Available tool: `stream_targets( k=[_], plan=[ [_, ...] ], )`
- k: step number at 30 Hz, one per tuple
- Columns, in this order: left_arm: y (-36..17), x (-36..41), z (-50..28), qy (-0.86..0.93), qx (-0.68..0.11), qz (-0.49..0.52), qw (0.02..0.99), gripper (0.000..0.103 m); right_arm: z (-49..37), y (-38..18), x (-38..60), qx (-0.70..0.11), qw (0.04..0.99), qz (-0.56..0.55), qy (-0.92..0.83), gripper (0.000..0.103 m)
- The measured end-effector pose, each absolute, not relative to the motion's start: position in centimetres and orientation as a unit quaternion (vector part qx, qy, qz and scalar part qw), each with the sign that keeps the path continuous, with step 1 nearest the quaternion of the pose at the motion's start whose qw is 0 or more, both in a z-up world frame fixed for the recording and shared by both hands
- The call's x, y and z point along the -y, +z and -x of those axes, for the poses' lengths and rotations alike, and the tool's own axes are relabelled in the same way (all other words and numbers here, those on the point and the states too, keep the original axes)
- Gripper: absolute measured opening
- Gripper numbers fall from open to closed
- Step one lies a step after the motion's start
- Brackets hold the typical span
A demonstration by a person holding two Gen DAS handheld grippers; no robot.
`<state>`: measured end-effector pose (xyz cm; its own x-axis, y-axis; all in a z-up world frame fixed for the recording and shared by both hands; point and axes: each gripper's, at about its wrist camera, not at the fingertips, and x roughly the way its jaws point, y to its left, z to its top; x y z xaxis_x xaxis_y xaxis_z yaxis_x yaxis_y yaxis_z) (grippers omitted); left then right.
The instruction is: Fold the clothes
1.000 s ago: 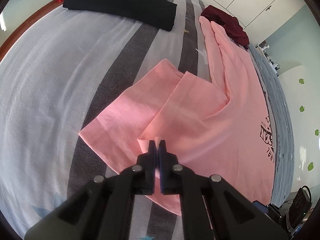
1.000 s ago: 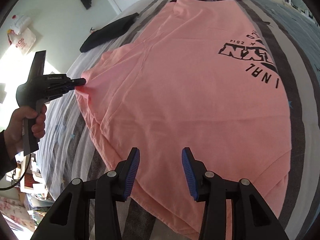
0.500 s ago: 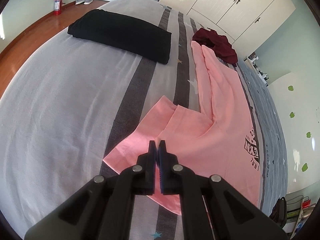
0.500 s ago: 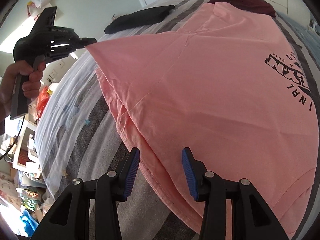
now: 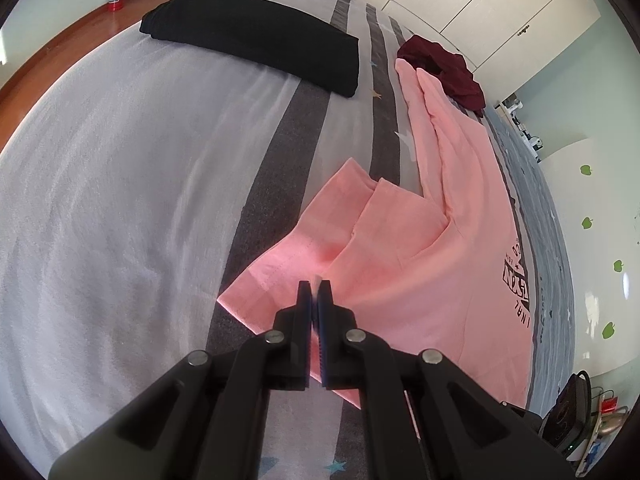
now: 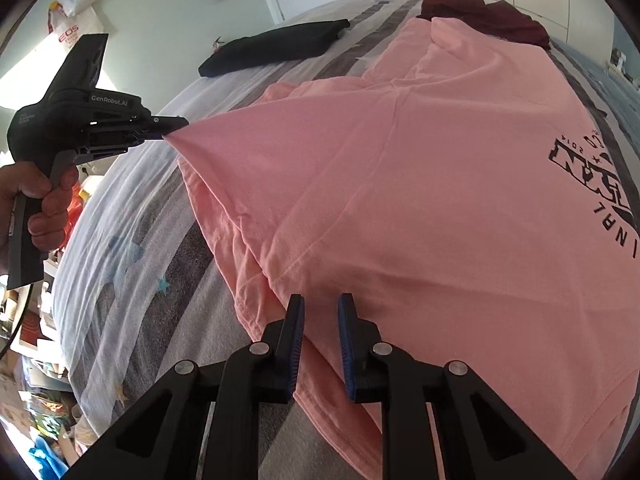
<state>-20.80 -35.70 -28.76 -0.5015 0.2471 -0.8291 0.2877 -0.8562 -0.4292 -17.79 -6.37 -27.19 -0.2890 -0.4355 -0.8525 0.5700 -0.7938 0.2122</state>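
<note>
A pink T-shirt [image 6: 420, 184] with a black print [image 6: 592, 176] lies on the striped bed; it also shows in the left wrist view [image 5: 404, 256]. My left gripper [image 5: 315, 286] is shut on the shirt's left side and holds that fabric lifted off the bed, pulled into a point. It also shows in the right wrist view [image 6: 176, 126]. My right gripper [image 6: 321, 312] is partly open, its blue pads [image 6: 294, 340] either side of the shirt's near hem fold, not clamped.
A folded black garment [image 5: 256, 36] lies at the far left of the bed [image 5: 120, 168]. A dark red garment [image 5: 444, 64] sits by the shirt's far end. Wardrobe doors [image 5: 492, 12] stand beyond. Clutter lies on the floor left of the bed [image 6: 36, 380].
My left gripper has kept the shirt's side lifted and drawn it nearer. My right gripper has narrowed and moved in to the shirt's near hem.
</note>
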Motion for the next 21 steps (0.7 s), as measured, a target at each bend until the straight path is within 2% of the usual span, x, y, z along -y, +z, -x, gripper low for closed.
stream_targets(
  k=[5,7,12,13,15,17,21],
  plan=[
    [-28.9,35.9,20.9,-0.822,-0.271,-0.5,0.007,0.001,17.1,-27.4,8.0,-0.094,0.321,-0.497,-0.801,0.017],
    [-29.1,35.9,21.0,-0.821,-0.272,-0.501,0.005,0.001,16.8,-27.5,8.2,-0.1,0.321,-0.495,-0.801,0.026],
    [-29.3,36.0,20.9,-0.82,-0.272,-0.503,0.003,0.001,16.8,-27.9,8.1,-0.092,0.313,-0.497,-0.804,0.027],
    [-29.3,36.0,21.0,-0.82,-0.273,-0.502,0.003,0.001,17.0,-27.8,7.8,-0.079,0.31,-0.501,-0.805,0.026],
    [-29.2,36.1,21.0,-0.821,-0.274,-0.501,0.001,0.001,17.7,-27.7,7.1,-0.046,0.304,-0.508,-0.805,0.011],
    [-28.9,36.2,20.9,-0.823,-0.274,-0.498,-0.002,0.001,18.1,-27.4,6.7,-0.025,0.309,-0.512,-0.801,0.004],
    [-27.5,36.8,20.5,-0.832,-0.28,-0.479,-0.005,0.001,17.8,-25.6,6.8,-0.012,0.324,-0.506,-0.799,0.004]
  ],
)
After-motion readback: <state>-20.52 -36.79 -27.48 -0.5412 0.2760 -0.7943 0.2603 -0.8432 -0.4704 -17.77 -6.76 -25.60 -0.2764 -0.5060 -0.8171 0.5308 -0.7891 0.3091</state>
